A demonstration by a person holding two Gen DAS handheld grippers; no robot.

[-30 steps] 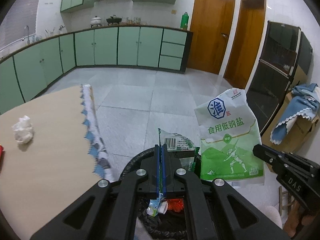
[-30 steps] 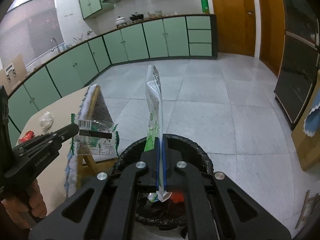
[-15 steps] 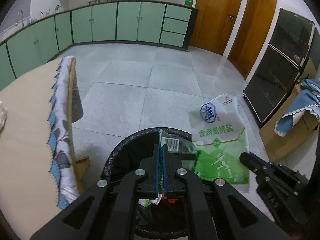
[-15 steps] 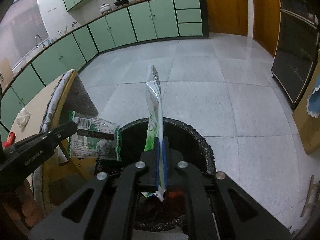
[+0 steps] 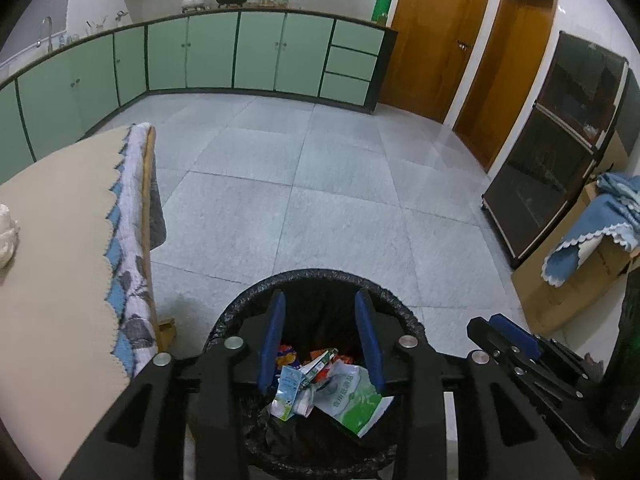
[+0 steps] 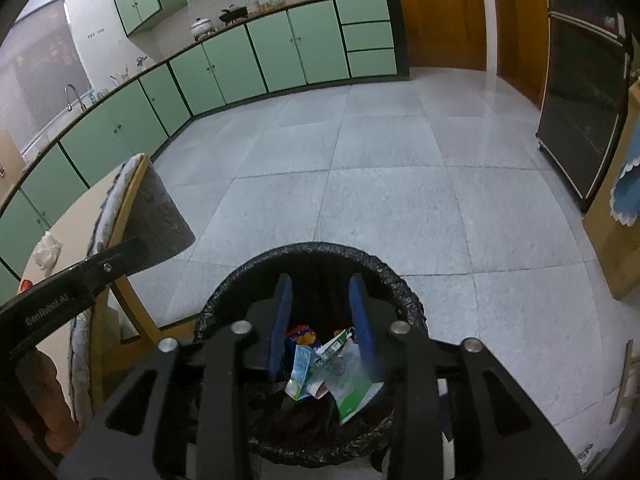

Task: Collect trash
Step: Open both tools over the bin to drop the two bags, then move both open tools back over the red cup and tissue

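Both grippers hang over a round bin lined with a black bag [image 5: 320,276] [image 6: 312,250]. My left gripper [image 5: 320,300] has its jaws opening, with nothing between the blue pads. My right gripper [image 6: 320,284] is opening too, and its jaws are empty. Down in the bin lie the green and white salt bag [image 5: 352,398] [image 6: 352,390], a small green wrapper [image 5: 320,362] [image 6: 334,342] and a light blue carton [image 5: 286,394] [image 6: 298,374]. In the left wrist view the right gripper's tips [image 5: 500,330] show at the right. A crumpled white tissue [image 5: 6,236] [image 6: 46,250] lies on the table.
A table with a beige cloth [image 5: 52,280] stands left of the bin, its wooden leg [image 6: 136,312] close to the rim. Grey tiled floor [image 5: 320,184] stretches ahead to green cabinets. A dark glass cabinet [image 5: 556,152] and a cardboard box with blue cloth [image 5: 592,236] stand at the right.
Both grippers opened and let go of their trash. The salt bag and the small wrapper dropped into the bin. Both hands sank closer to the bin's mouth.
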